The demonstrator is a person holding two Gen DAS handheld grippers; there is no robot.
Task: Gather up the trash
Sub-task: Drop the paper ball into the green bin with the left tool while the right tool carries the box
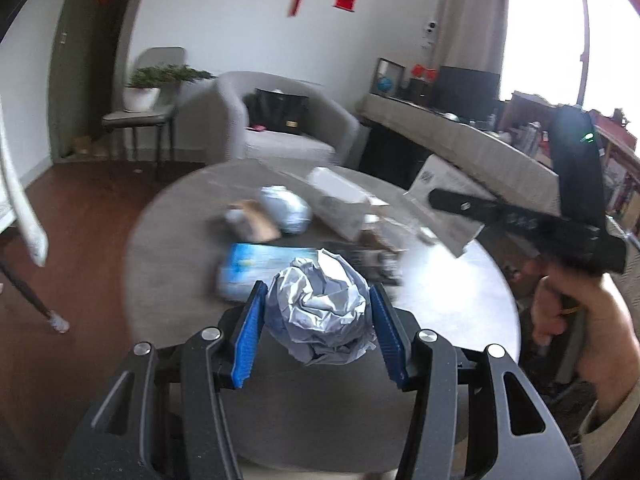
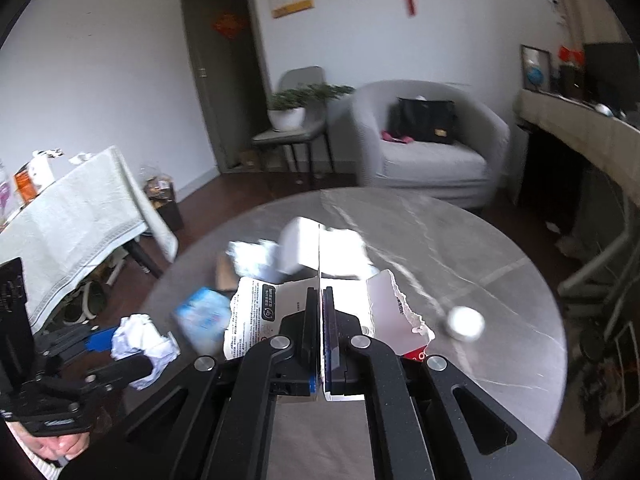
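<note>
The left gripper (image 1: pixel 318 320) has its blue-padded fingers (image 1: pixel 250 340) closed on a crumpled paper ball (image 1: pixel 320 308), held up above the round grey tabletop (image 1: pixel 460 300). Just past the fingers lies a blue packet (image 1: pixel 256 268), and farther ahead a second paper wad (image 1: pixel 286 208) beside a scrap of brown paper (image 1: pixel 256 220) (both blurred). To the right of these sits a white box (image 1: pixel 340 200). In the right wrist view, the right gripper (image 2: pixel 322 312) has its fingers pressed shut on the thin edge of a torn white carton (image 2: pixel 384 312), which spreads to both sides of them. Right of the fingers, a small white cap (image 2: pixel 464 322) rests on the tabletop, apart from the carton.
</note>
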